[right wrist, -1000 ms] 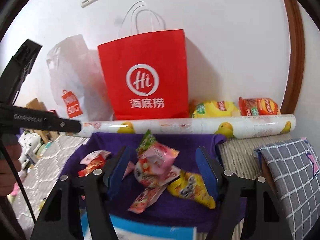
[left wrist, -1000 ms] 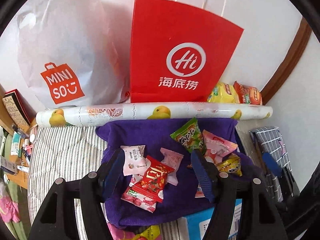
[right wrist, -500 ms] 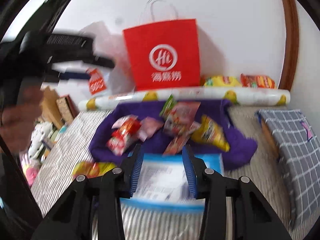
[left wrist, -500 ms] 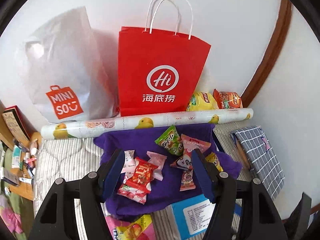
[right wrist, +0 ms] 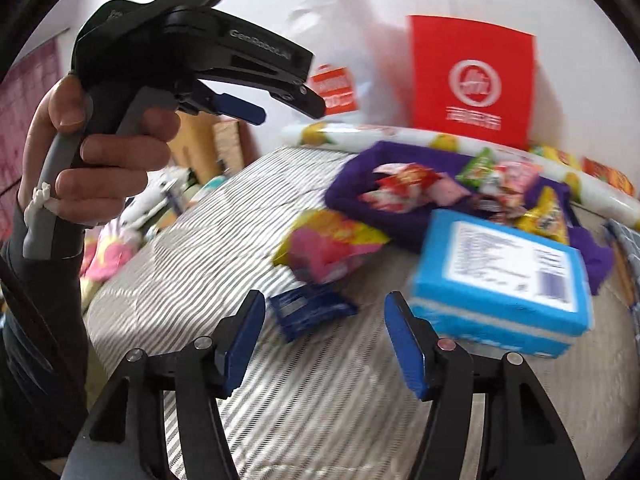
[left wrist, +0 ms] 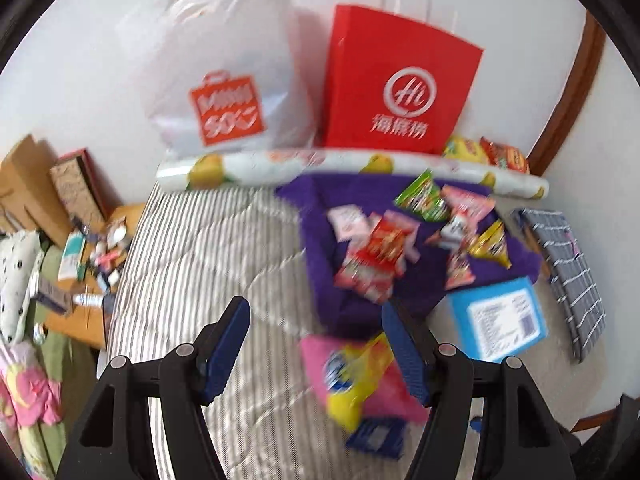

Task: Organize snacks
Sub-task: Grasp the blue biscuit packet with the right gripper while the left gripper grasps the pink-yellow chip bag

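Several small snack packets (left wrist: 380, 252) lie in a heap on a purple cloth (left wrist: 344, 304) spread over the striped bedding (left wrist: 208, 264). Nearer me lie a pink and yellow snack bag (left wrist: 352, 376), a small dark blue packet (right wrist: 308, 308) and a light blue box (right wrist: 500, 276). My left gripper (left wrist: 316, 340) is open over the bedding, nothing between its fingers, and the pink bag lies under its right finger. My right gripper (right wrist: 324, 336) hangs just short of the dark blue packet, its jaws opening and empty. In the right wrist view a hand holds the left gripper (right wrist: 288, 108) at upper left.
Against the wall stand a red paper bag (left wrist: 396, 92) and a white plastic bag (left wrist: 224, 80), with a duck-print roll (left wrist: 320, 164) in front and chip bags (left wrist: 500, 156) at its right end. A checked cushion (left wrist: 568, 264) lies right. Clutter (left wrist: 84, 256) fills the left.
Both grippers have drawn back from the purple cloth and swung left, bringing the pink bag, blue packet and box into view. The right jaws narrowed, then widened again.
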A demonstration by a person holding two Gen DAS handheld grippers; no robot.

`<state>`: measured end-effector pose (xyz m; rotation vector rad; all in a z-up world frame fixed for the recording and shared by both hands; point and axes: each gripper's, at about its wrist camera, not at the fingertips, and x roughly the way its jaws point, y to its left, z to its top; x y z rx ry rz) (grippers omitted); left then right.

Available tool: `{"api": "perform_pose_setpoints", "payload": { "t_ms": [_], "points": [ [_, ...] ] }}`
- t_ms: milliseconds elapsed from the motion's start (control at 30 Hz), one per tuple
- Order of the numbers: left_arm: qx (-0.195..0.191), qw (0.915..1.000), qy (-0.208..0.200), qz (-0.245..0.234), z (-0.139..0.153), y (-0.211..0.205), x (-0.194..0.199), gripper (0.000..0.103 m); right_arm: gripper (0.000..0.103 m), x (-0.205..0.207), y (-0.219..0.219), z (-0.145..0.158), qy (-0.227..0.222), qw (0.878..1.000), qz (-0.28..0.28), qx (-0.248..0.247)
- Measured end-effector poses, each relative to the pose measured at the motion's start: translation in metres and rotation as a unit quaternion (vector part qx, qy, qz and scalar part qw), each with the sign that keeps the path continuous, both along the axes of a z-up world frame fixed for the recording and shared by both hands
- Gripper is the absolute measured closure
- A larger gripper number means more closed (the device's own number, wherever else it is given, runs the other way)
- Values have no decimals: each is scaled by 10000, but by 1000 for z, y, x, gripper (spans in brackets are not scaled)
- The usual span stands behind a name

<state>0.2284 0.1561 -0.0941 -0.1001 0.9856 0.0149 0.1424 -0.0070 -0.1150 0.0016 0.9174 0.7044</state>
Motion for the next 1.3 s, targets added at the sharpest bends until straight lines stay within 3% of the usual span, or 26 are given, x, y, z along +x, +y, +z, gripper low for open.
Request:
{"api": "perform_pose_setpoints", "payload": {
  "t_ms": [100,467,700,733,800,1033,1300],
  "points": [
    [-67,9999,104,117,-11,16,-10,36,36,-1,17,-10,-68,9997,198,-128],
    [-185,9996,128,143,-24,34,-29,36,36,15,58,-33,-208,9954,518,-781],
    [-223,9995,102,188,-26,35,-32,36,36,24,70,-51,177,9927,711,-961],
    [-247,9994,113,210,-27,37,-32,36,40,25,70,-53,233,9925,702,-969],
    [-295,9992,145,245,-30,39,-33,36,50,26,66,-52,281,9937,691,-831],
    [-370,9985,250,326,-41,44,-36,36,52,16,50,-44,493,9959,663,-371],
    [-778,9965,292,107,-52,26,-34,36,54,-3,26,-31,493,9975,490,-155]
  ]
}}
